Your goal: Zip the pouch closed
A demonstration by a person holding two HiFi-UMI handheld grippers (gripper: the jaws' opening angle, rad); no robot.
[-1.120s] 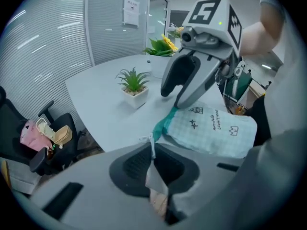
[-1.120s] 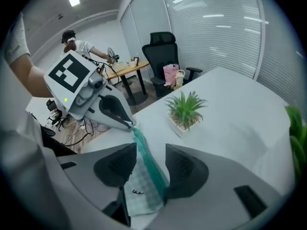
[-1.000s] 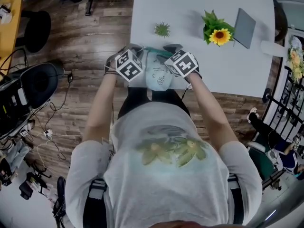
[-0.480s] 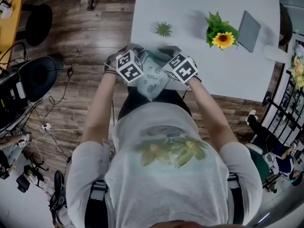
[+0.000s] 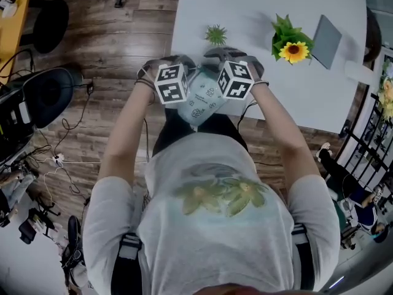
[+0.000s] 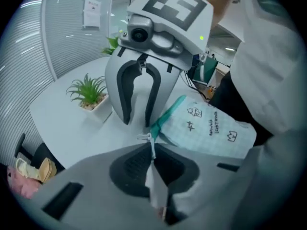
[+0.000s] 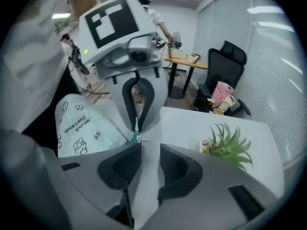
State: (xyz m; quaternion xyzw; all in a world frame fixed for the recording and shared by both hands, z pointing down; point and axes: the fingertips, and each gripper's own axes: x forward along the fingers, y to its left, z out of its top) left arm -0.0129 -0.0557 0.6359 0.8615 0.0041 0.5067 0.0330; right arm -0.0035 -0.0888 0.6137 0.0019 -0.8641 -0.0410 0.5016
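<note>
Head view, looking steeply down: a person in a pale printed T-shirt holds a pouch (image 5: 202, 98) in the air over the near edge of a white bench (image 5: 295, 97), with one tool at each end of it. The left tool (image 6: 152, 147) is pressed together on a thin pale strip at the pouch's end, pinching it flat between dark pads. The right tool (image 7: 151, 145) is closing, its jaws not yet touching. The small metal zipper pull (image 7: 137, 138) sits just at its tips and is not gripped; I cannot tell whether any of it lies inside the gap. To do this step well, I judge the right tool should settle squarely on the pull before drawing it along. The left should hold its end taut so the soft cloth does not bunch ahead of the slider. A pull that small could slip out sideways. The pouch is soft, pale mint fabric, puffy and rounded, printed with small dark doodles and lettering, and edged with darker teal zipper tape (image 6: 168, 116). Both tools are smooth grey plastic, each carrying a black-and-white marker cube. On the far part of the bench stand a small spiky green plant (image 5: 215, 35) and a sunflower (image 5: 294, 51).
</note>
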